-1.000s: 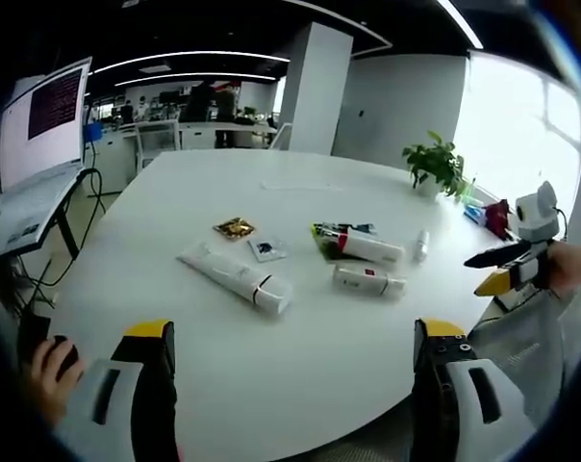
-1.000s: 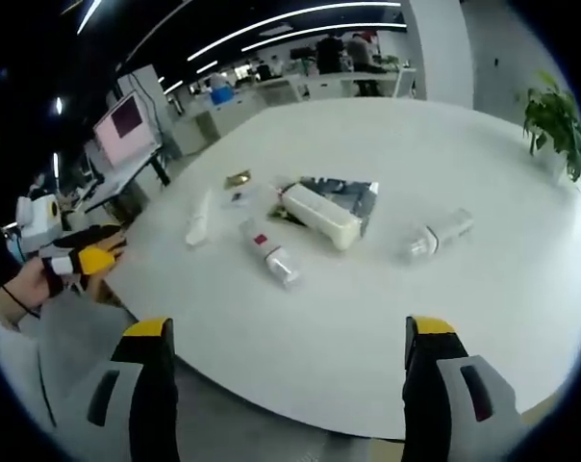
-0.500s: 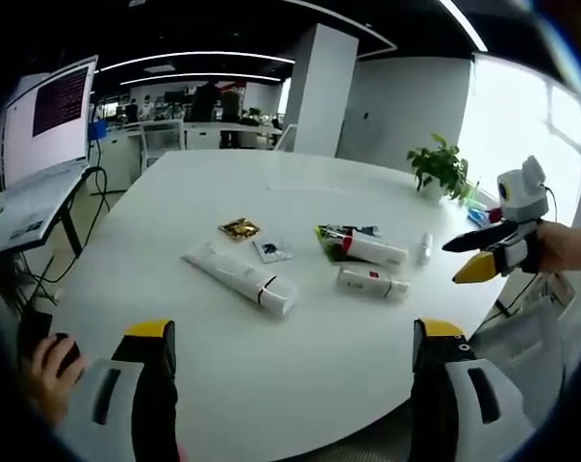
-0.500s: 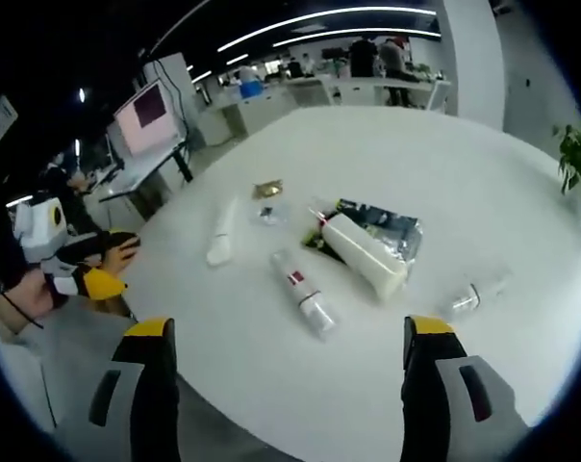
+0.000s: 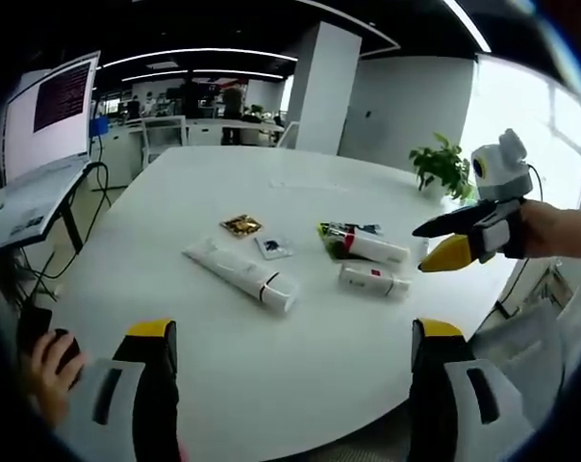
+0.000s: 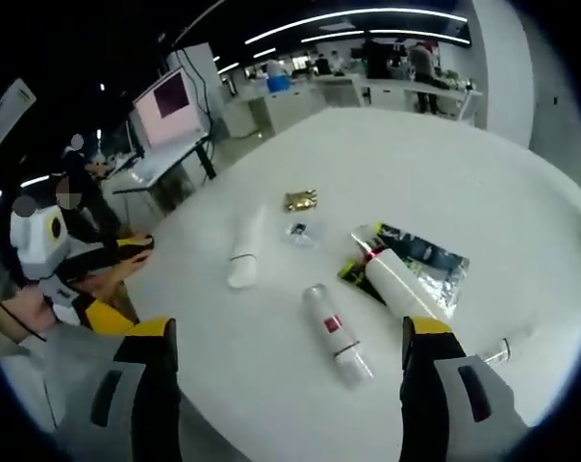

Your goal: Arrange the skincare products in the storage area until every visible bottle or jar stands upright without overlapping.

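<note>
Left gripper view: your left hand-held gripper [image 5: 290,385] is spread wide and holds nothing, near the desk [image 5: 300,327] edge. The large tube [image 5: 240,276], the small bottle [image 5: 371,280] and the white bottle [image 5: 372,248] on its foil pouch [image 5: 341,231] all lie flat. The right hand-held gripper [image 5: 442,241] has advanced inward over the desk's right side.

Right gripper view: your right hand-held gripper [image 6: 289,380] is wide and empty, now closer to the small bottle [image 6: 337,334]. No product is upright yet.
</note>
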### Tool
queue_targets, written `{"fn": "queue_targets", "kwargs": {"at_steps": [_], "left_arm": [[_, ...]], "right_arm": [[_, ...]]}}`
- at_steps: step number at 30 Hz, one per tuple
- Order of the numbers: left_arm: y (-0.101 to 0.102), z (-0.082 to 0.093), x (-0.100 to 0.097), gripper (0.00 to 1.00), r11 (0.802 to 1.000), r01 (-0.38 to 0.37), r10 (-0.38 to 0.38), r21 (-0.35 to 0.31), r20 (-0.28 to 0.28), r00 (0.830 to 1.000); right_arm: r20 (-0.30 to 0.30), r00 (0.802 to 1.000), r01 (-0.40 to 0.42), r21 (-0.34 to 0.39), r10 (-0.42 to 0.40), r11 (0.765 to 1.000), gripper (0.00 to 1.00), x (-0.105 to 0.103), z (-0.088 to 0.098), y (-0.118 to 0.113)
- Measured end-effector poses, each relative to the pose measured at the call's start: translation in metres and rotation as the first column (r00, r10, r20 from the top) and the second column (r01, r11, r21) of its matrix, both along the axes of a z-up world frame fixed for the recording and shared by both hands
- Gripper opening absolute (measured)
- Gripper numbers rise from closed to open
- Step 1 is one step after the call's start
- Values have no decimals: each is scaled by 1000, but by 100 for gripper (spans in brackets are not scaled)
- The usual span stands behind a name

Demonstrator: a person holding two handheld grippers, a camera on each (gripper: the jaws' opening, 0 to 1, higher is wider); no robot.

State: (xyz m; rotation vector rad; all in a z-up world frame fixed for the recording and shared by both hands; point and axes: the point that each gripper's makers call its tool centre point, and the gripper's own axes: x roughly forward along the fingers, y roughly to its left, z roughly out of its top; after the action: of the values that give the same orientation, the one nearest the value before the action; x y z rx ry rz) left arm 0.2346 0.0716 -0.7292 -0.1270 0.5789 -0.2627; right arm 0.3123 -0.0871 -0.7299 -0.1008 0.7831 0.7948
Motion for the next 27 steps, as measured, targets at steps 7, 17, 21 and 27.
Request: {"fn": "queue_targets", "kwargs": {"at_steps": [7, 17, 21, 27], "left_arm": [[2, -1, 0, 94, 1000, -15, 15, -18, -10, 1000], [0, -4, -1, 93, 1000, -12, 12, -28, -22, 1000], [0, -4, -1, 93, 1000, -11, 11, -29, -23, 1000], [2, -4, -1, 93, 999, -18, 18, -35, -25, 1000]], "right_arm": [[-7, 999, -49, -14, 49, 999, 96, 6, -3, 22], [-34, 995, -94, -38, 92, 995, 94, 17, -12, 50], [-36, 993, -113, -41, 112, 993, 94, 23, -15, 62], [-45, 988, -148, -49, 146, 988, 94, 28, -19, 81]]}}
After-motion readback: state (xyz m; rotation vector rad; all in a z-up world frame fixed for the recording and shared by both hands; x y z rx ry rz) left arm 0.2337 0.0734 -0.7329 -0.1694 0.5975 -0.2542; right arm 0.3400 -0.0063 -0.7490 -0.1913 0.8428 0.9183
